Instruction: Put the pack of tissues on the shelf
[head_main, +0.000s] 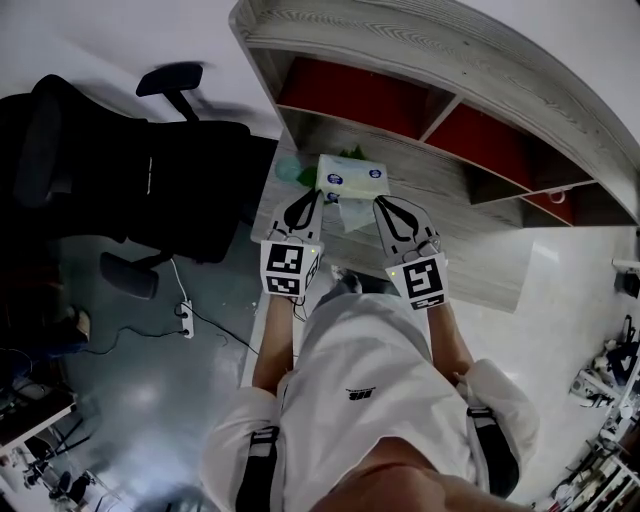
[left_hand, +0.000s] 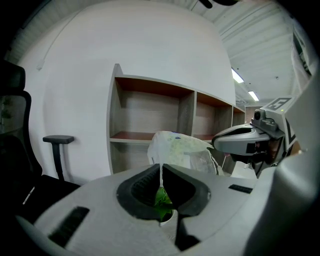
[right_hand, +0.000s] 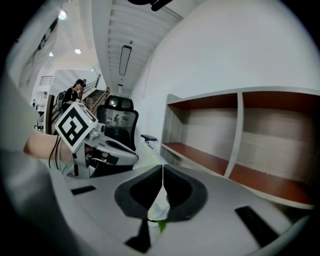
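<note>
The pack of tissues (head_main: 352, 178) is white with blue and green print, wrapped in thin plastic. It hangs between my two grippers in front of the wooden shelf (head_main: 420, 60) with red-lined compartments. My left gripper (head_main: 316, 198) is shut on the wrapper's left edge, and my right gripper (head_main: 380, 204) is shut on its right edge. In the left gripper view the pack (left_hand: 180, 149) bulges just past the shut left gripper (left_hand: 161, 172), with the right gripper's body (left_hand: 245, 141) beside it. In the right gripper view, white film is pinched in the shut right gripper (right_hand: 162, 182).
A black office chair (head_main: 130, 170) stands left of the shelf, its armrest (left_hand: 58, 140) near the shelf's side. A power strip (head_main: 185, 318) and cable lie on the floor. The shelf compartments (right_hand: 235, 145) are open-fronted. A person (right_hand: 76, 92) stands far back.
</note>
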